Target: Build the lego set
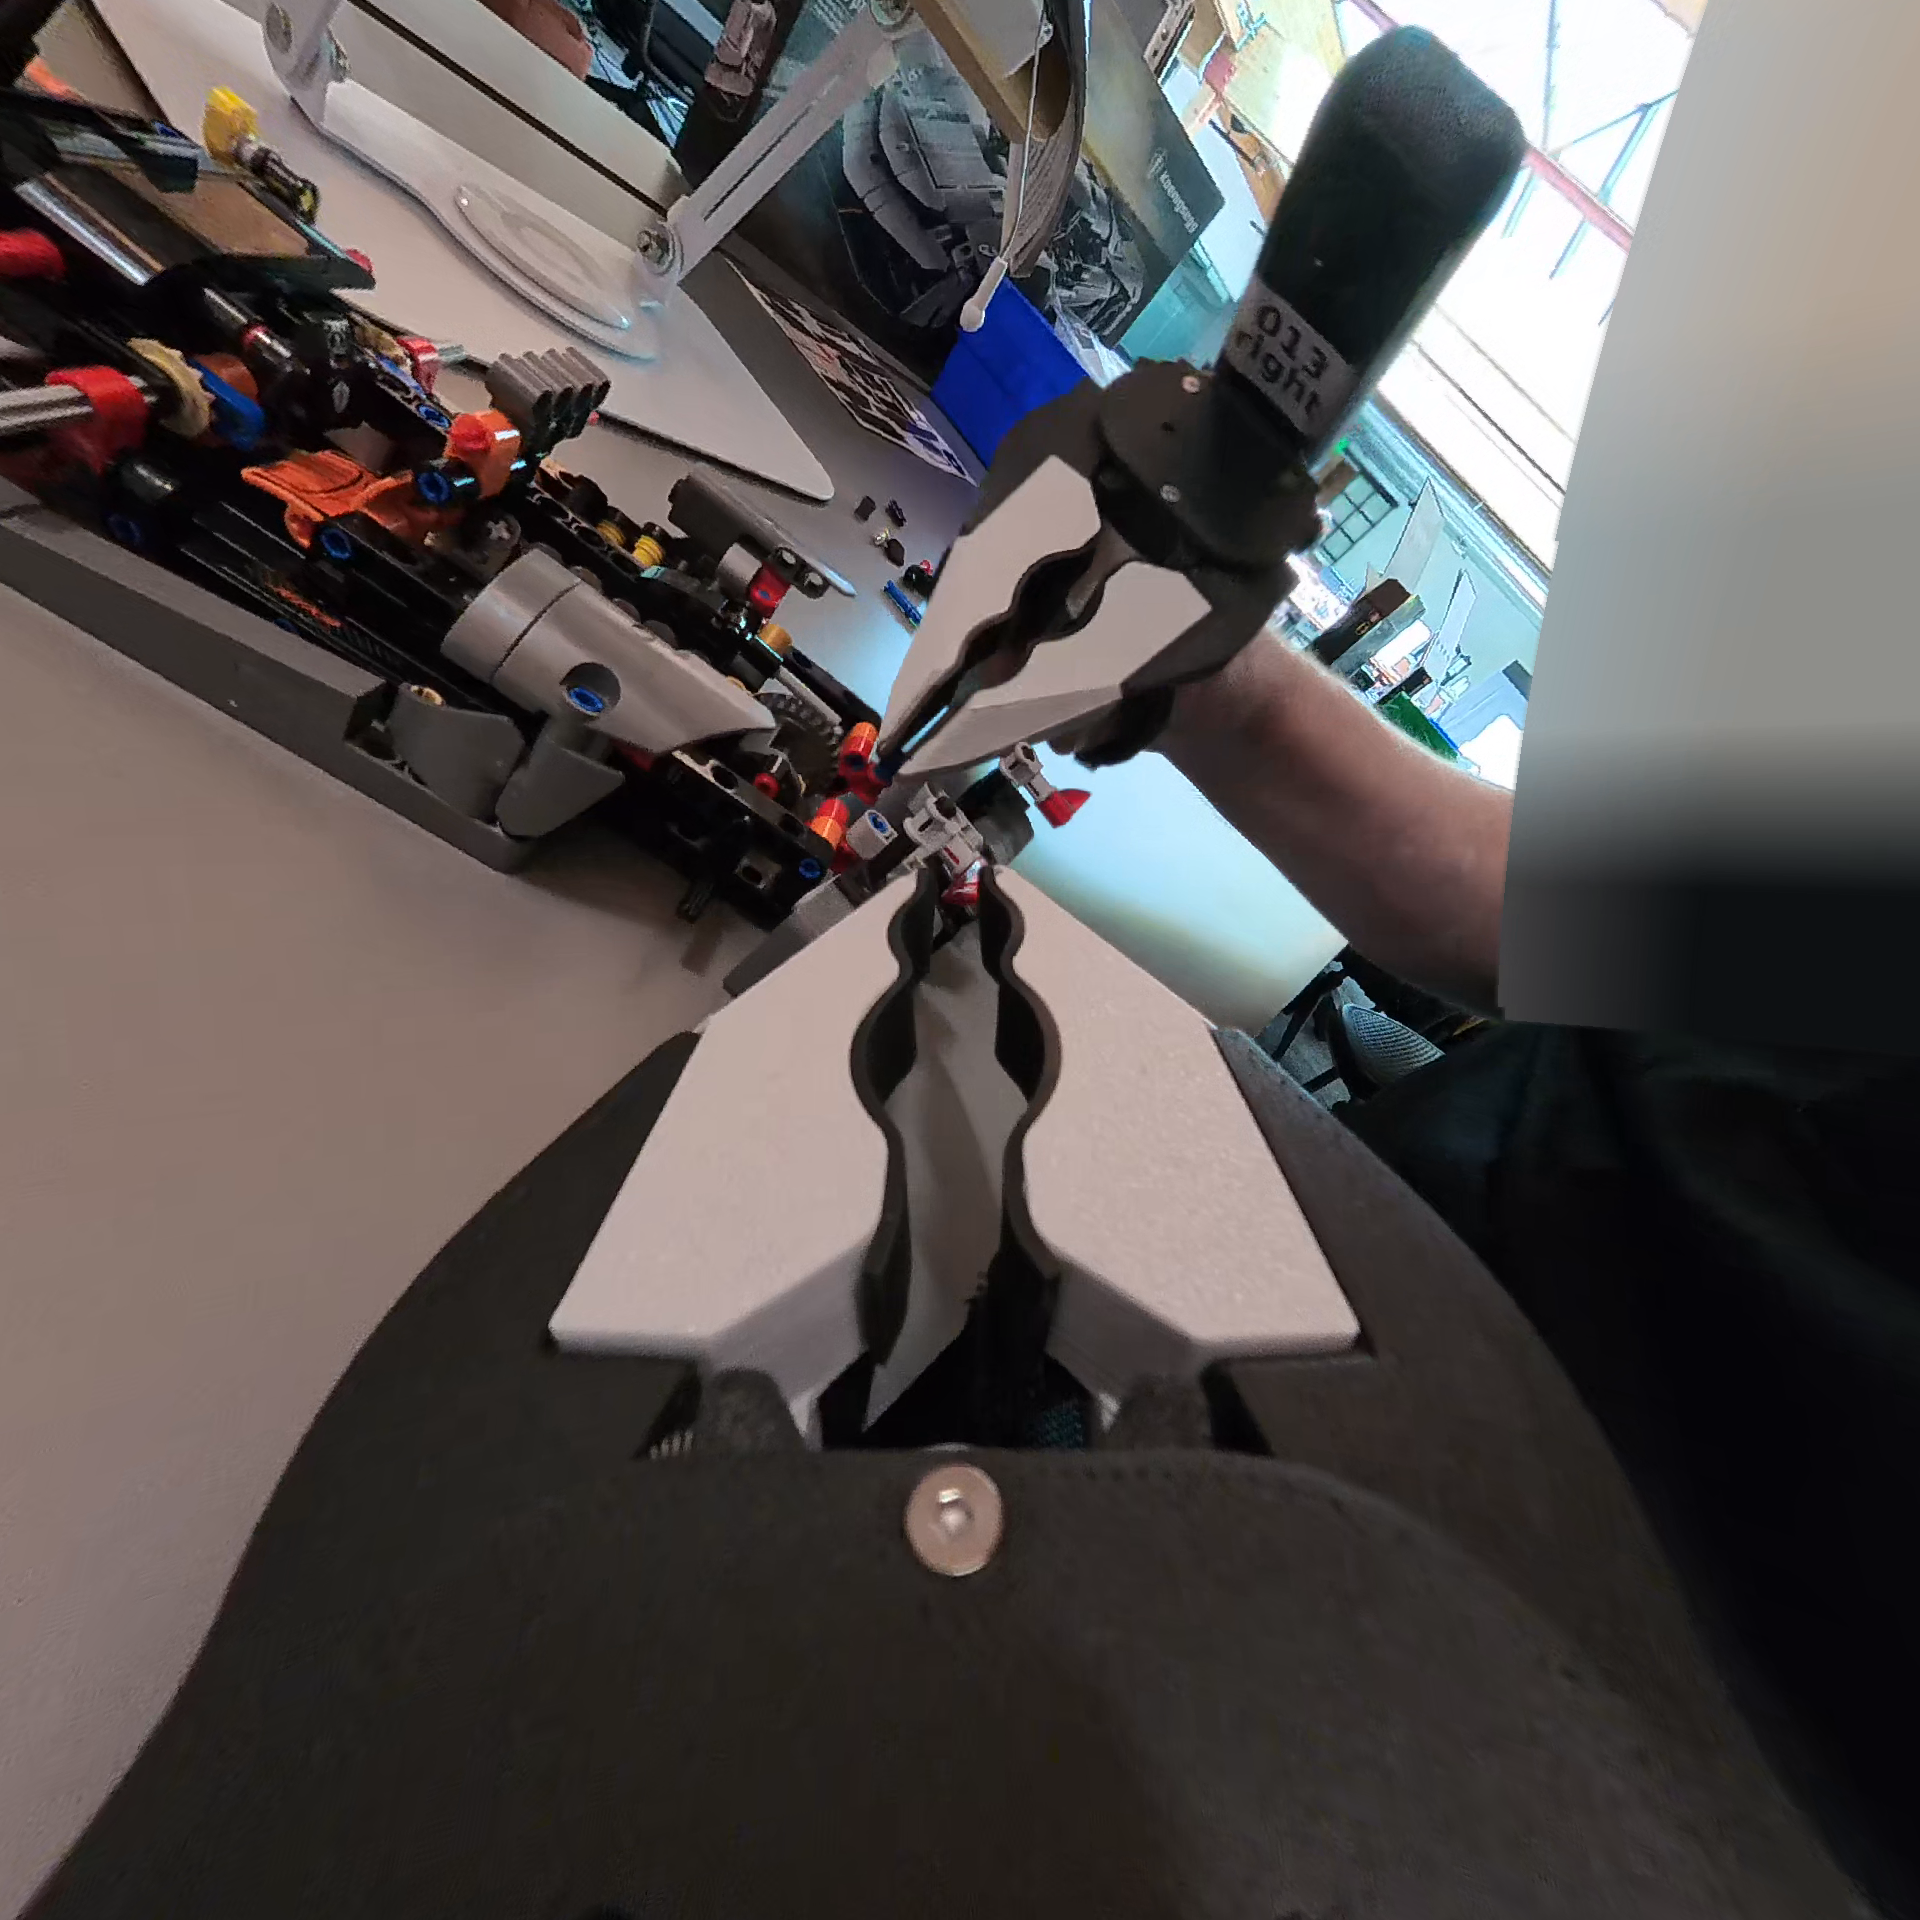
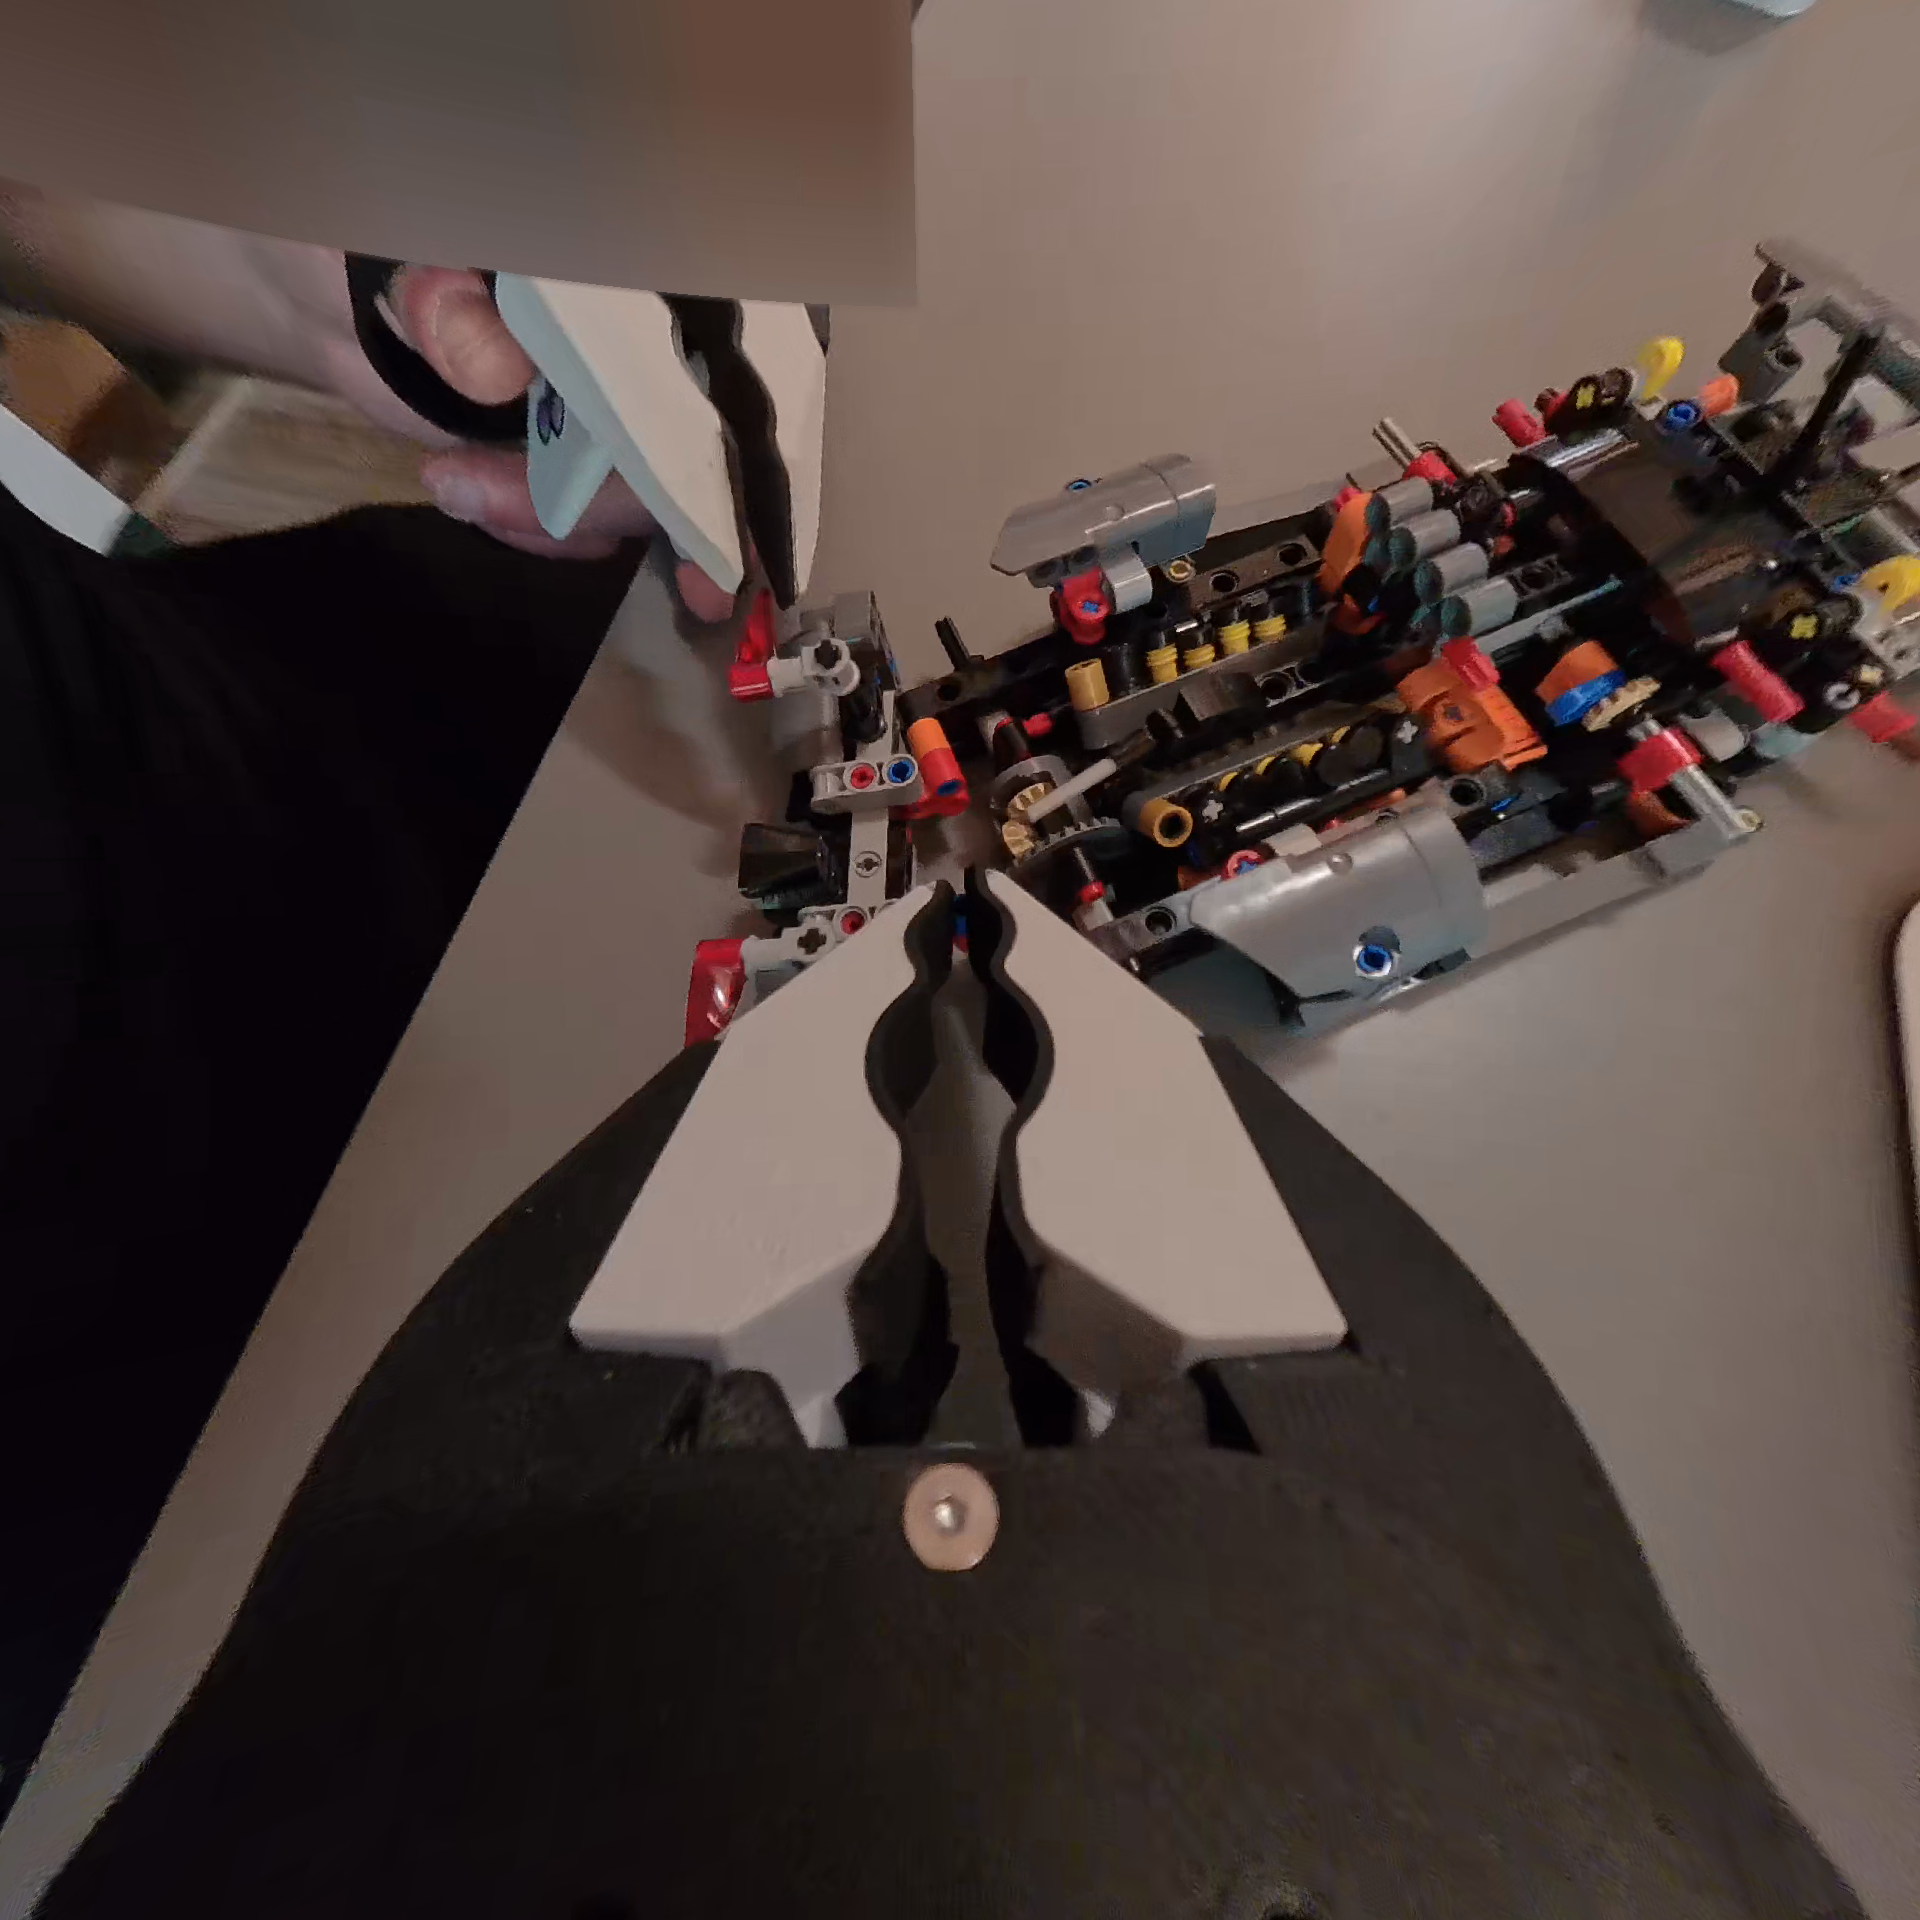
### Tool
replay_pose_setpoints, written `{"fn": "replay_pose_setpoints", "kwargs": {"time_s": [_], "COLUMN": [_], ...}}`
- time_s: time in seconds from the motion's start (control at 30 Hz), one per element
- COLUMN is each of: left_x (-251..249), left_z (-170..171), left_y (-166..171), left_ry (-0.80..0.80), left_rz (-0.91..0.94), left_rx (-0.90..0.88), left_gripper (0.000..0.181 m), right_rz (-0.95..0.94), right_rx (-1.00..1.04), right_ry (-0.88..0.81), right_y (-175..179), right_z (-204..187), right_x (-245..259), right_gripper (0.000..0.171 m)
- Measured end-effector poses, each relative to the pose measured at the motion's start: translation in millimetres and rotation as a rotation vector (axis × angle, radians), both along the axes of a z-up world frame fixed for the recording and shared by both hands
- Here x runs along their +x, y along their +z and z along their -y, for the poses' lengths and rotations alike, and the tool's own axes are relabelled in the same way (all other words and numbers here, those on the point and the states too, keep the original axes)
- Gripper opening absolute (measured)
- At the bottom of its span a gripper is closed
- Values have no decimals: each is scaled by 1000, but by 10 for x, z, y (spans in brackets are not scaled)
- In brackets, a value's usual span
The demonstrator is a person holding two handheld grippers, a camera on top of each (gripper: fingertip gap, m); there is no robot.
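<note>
A long Technic chassis of black, grey, orange and red parts lies on the light table; it also shows in the right wrist view. A small grey sub-assembly with red ends sits at its near end. My left gripper is shut on a red and white end of that sub-assembly; it also shows in the right wrist view. My right gripper is shut on a small blue pin right at the joint between sub-assembly and chassis. The right gripper also shows in the left wrist view.
A white monitor stand base, a dark printed box and a blue object stand behind the chassis. Several small loose parts lie beside it. The table edge runs close to the sub-assembly. A white object is at the right. Across from one pair of fingers to the other is roughly 7 cm. From my right tips it is roughly 20 cm to the white object; from my left, 25 cm.
</note>
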State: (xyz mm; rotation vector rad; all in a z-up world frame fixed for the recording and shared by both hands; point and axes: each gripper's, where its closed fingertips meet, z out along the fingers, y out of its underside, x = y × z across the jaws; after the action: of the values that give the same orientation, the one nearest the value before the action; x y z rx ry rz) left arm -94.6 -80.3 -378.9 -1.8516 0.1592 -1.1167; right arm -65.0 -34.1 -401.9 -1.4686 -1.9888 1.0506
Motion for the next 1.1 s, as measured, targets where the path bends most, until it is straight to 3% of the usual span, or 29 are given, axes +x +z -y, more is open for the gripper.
{"fn": "replay_pose_setpoints", "kwargs": {"time_s": [0.2,0.47,0.73,1.1], "left_x": [30,-96,-141,-261], "left_z": [21,16,-30,-48], "left_y": [3,38,-25,-107], "left_ry": [-38,5,52,89], "left_rz": [-2,7,-152,-340], "left_rx": [4,17,17,-13], "left_gripper": [8,13,19,33], "right_rz": [19,-36,64,48], "right_rx": [-142,-89,-26,-22], "right_ry": [4,-49,-129,-57], "right_y": [0,149,-107,-132], "right_z": [-43,-178,-300,-56], "right_x": [28,120,221,38], "right_gripper": [0,13,14,4]}}
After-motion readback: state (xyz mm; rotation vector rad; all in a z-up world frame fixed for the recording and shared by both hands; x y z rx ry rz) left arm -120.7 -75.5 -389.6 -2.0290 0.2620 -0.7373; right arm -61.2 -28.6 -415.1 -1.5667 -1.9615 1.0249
